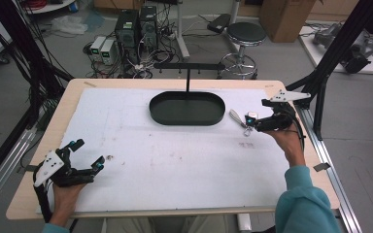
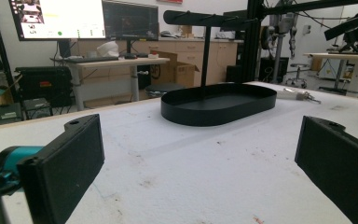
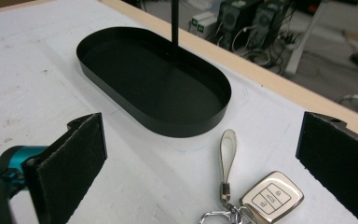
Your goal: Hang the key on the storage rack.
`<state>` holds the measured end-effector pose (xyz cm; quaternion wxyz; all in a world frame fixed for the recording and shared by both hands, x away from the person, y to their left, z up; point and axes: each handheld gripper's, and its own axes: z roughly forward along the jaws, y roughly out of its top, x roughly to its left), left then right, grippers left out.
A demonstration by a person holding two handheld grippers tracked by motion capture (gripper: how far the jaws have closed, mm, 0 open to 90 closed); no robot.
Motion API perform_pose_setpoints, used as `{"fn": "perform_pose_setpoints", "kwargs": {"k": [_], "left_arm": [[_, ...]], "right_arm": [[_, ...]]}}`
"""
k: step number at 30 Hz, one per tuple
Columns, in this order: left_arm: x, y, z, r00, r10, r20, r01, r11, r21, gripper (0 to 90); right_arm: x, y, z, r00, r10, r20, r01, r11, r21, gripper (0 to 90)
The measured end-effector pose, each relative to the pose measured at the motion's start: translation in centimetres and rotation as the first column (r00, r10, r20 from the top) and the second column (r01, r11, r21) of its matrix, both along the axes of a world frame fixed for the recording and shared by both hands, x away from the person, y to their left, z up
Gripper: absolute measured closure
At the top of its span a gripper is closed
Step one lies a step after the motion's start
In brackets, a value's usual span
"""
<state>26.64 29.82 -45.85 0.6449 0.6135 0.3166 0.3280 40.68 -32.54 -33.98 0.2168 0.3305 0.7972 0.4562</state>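
A black oval tray stands at the back middle of the white table cover, with a thin post rising from it to a black crossbar. Just right of the tray lies a car key fob with a pale loop strap and a metal ring. My right gripper hovers open over the key, its jaws either side of it and not touching. My left gripper rests open at the table's front left, holding nothing. In the left gripper view the tray lies ahead, and the key lies beyond it to the right.
The tray is empty inside. A small dark speck lies near the left gripper. The wooden table edge runs behind the tray. Black frame posts rise at the right. A stool and computers stand on the floor beyond.
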Motion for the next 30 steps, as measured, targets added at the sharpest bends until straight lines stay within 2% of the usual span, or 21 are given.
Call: {"fn": "perform_pose_setpoints", "kwargs": {"k": [6, 11, 12, 15, 18, 19, 20, 21, 24, 27, 29, 30], "left_arm": [[0.0, 0.0, 0.0, 1.0000, 0.001, 0.001, -0.001, 1.0000, 0.003, 1.7], [0.0, 0.0, 0.0, 1.0000, 0.001, 0.001, -0.001, 1.0000, 0.000, 1.7], [0.0, 0.0, 0.0, 1.0000, 0.001, 0.001, -0.001, 1.0000, 0.001, 1.7], [0.0, 0.0, 0.0, 1.0000, 0.000, 0.002, 0.000, 1.0000, 0.001, 1.7], [0.0, 0.0, 0.0, 1.0000, 0.002, 0.002, -0.002, 1.0000, 0.001, 1.7], [0.0, 0.0, 0.0, 1.0000, 0.003, 0.001, -0.003, 1.0000, 0.002, 1.7], [0.0, 0.0, 0.0, 1.0000, 0.003, 0.001, -0.003, 1.0000, 0.002, 1.7], [0.0, 0.0, 0.0, 1.0000, 0.004, 0.001, -0.004, 1.0000, 0.000, 1.7], [0.0, 0.0, 0.0, 1.0000, 0.003, 0.002, -0.003, 1.0000, 0.002, 1.7], [0.0, 0.0, 0.0, 1.0000, 0.002, 0.003, -0.002, 1.0000, 0.002, 1.7], [-0.1, 0.0, 0.0, 1.0000, 0.003, 0.004, -0.003, 1.0000, 0.003, 1.7], [0.0, 0.0, 0.0, 1.0000, 0.003, 0.004, -0.003, 1.0000, 0.000, 1.7]], "right_arm": [[2.2, -0.1, 0.5, 0.9978, 0.018, -0.063, -0.021, 0.999, -0.049, 3.3], [4.1, 0.4, 0.0, 0.9891, 0.018, -0.146, -0.033, 0.994, -0.104, 4.8], [4.1, 0.4, 0.0, 0.9891, 0.018, -0.146, -0.033, 0.994, -0.104, 4.8], [5.4, 1.2, -0.9, 0.9817, 0.027, -0.189, -0.060, 0.983, -0.171, 7.1], [6.1, 1.4, -1.8, 0.9751, 0.009, -0.221, -0.053, 0.979, -0.197, 7.6], [6.3, 1.4, -2.1, 0.9723, 0.003, -0.234, -0.053, 0.977, -0.207, 9.8], [6.5, 1.4, -2.3, 0.9685, 0.014, -0.249, -0.068, 0.976, -0.208, 15.8], [6.7, 1.4, -2.4, 0.9662, 0.014, -0.257, -0.071, 0.974, -0.214, 16.4], [7.0, 1.4, -2.7, 0.9650, 0.009, -0.262, -0.068, 0.974, -0.217, 17.8], [7.5, 1.6, -3.5, 0.9526, 0.002, -0.304, -0.078, 0.968, -0.239, 22.8], [7.5, 1.7, -3.7, 0.9495, 0.000, -0.314, -0.083, 0.965, -0.250, 23.2], [7.7, 1.9, -4.1, 0.9449, -0.012, -0.327, -0.081, 0.960, -0.268, 26.1]]}}
